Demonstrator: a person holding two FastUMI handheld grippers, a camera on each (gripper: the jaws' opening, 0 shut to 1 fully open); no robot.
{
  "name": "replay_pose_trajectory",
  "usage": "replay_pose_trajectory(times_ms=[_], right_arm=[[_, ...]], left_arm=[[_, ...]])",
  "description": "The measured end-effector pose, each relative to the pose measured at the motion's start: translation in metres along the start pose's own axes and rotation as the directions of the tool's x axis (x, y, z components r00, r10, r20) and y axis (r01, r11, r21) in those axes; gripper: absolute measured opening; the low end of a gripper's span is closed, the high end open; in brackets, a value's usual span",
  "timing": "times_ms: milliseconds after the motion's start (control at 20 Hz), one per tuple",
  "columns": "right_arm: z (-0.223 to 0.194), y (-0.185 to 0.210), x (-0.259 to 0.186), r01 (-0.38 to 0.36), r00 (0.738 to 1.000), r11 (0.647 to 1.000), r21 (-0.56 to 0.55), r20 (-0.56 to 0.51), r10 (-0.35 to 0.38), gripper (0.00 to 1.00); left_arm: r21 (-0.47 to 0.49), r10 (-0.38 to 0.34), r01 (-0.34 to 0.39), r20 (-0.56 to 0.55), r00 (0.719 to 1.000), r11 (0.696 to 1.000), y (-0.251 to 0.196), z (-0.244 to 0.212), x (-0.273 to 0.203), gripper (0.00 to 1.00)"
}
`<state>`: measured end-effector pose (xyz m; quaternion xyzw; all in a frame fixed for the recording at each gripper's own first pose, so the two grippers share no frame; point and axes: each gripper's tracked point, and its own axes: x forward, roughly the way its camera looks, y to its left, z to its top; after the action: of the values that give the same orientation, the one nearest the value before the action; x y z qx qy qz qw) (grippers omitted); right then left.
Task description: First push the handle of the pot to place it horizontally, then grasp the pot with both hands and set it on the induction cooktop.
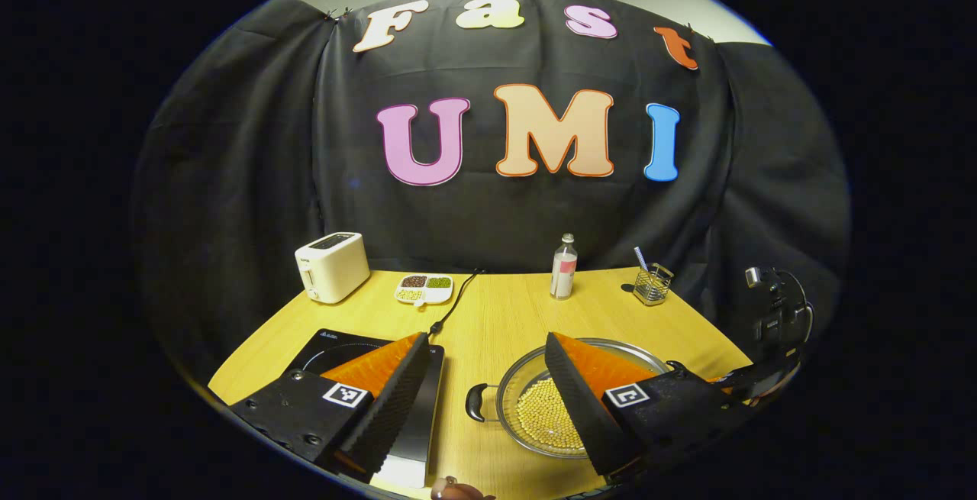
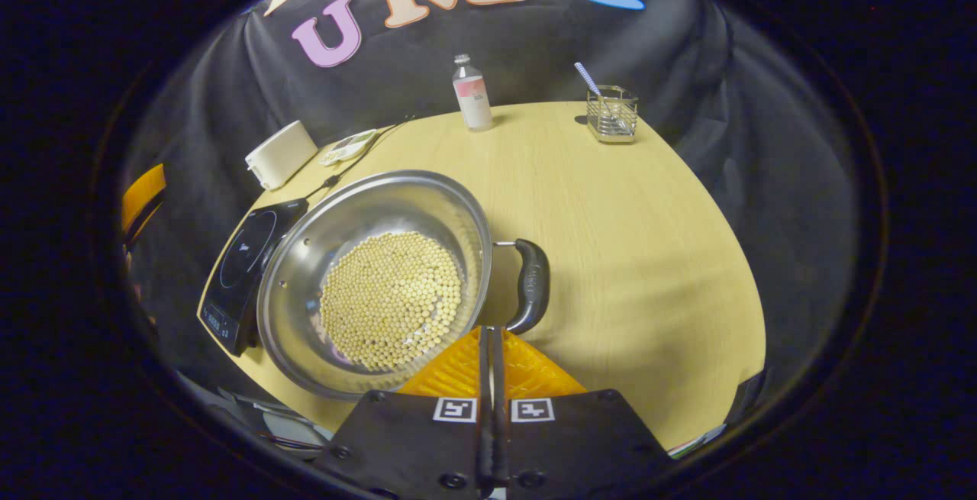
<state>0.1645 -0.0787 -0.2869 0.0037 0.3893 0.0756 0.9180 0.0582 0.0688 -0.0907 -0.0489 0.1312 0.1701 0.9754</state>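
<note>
Your pot [image 2: 374, 279] sits on the bench [image 2: 626, 202], not on the cooktop [image 2: 244, 256], which lies just beside it at its 9 o'clock in the right gripper view. The lift is not yet done

Pot holds a layer of beans [image 2: 391, 298]. Handle [image 2: 530, 282] sits at the pot's 3 o'clock there; the far handle [image 1: 477, 402] shows at its 9 o'clock in the left gripper view. Handles look roughly level across, so the push step seems close to finished; judgement only

Right gripper [image 2: 488, 340]: fingers closed together on nothing, tips just beside the handle; contact cannot be told

Left gripper [image 1: 482, 359]: wide open, empty, one finger over the cooktop, the other over the pot

Left to do: both grasps, lift, set down on the cooktop
</note>
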Motion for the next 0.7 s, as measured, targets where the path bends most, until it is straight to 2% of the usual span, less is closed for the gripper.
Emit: replay_pose_trajectory(times_ms=[100, 350, 700], right_arm=[[0.002, -0.002, 0.001, -0.003, 1.000, 1.000, 0.004, -0.001, 0.003, 0.02], [0.006, -0.002, -0.001, -0.005, 1.000, 1.000, 0.006, 0.002, 0.005, 0.00], [0.032, -0.001, -0.035, -0.015, 0.997, 0.998, 0.063, 0.074, 0.010, 0.02]], left_arm=[[-0.003, 0.005, -0.005, -0.003, 1.000, 1.000, 0.000, -0.001, 0.000, 0.97], [-0.009, 0.012, -0.012, -0.008, 1.000, 1.000, 0.001, -0.002, 0.001, 0.98], [-0.011, 0.003, -0.003, -0.002, 1.000, 1.000, -0.002, 0.000, 0.002, 0.97]])
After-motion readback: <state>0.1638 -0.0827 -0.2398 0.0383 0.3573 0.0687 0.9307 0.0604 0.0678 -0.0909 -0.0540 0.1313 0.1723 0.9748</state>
